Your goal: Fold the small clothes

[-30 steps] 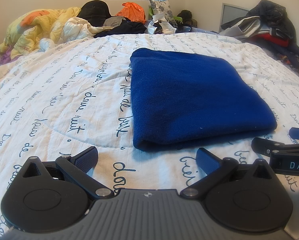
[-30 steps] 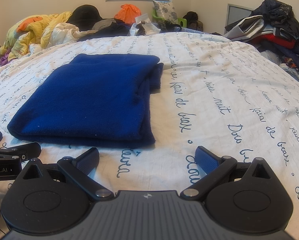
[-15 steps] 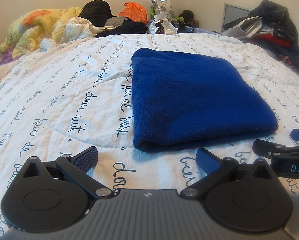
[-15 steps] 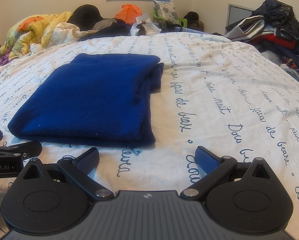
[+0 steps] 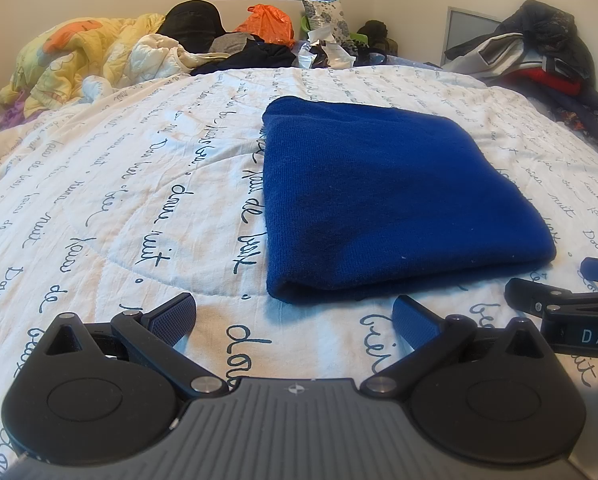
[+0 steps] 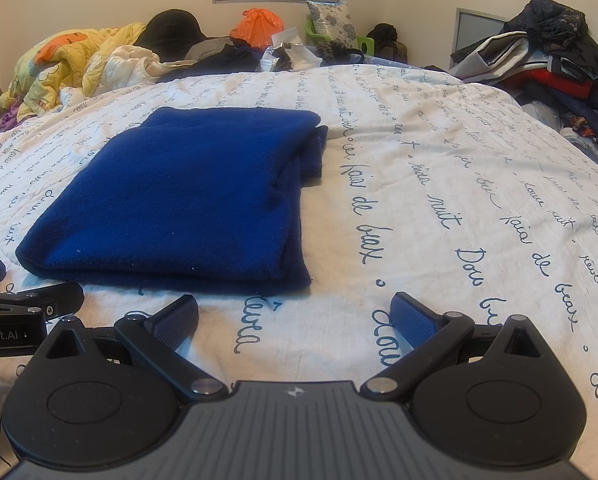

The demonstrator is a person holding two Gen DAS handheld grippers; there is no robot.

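Observation:
A dark blue garment (image 5: 387, 200) lies folded into a thick rectangle on the white bedspread with script lettering (image 5: 119, 200). In the right wrist view the garment (image 6: 195, 196) sits left of centre, with stacked layers showing along its right edge. My left gripper (image 5: 293, 314) is open and empty, just short of the garment's near edge. My right gripper (image 6: 295, 316) is open and empty, near the garment's near right corner. Each gripper shows at the edge of the other's view: the right one (image 5: 559, 292) and the left one (image 6: 23, 284).
A heap of bedding and clothes (image 5: 99, 56) with an orange bag (image 5: 269, 24) lines the far end of the bed. A pile of dark clothes (image 5: 539, 60) sits at the right side. The bedspread (image 6: 459, 184) stretches right of the garment.
Both grippers stay open near the garment's near edge. The views have shifted only very slightly; the garment has not moved.

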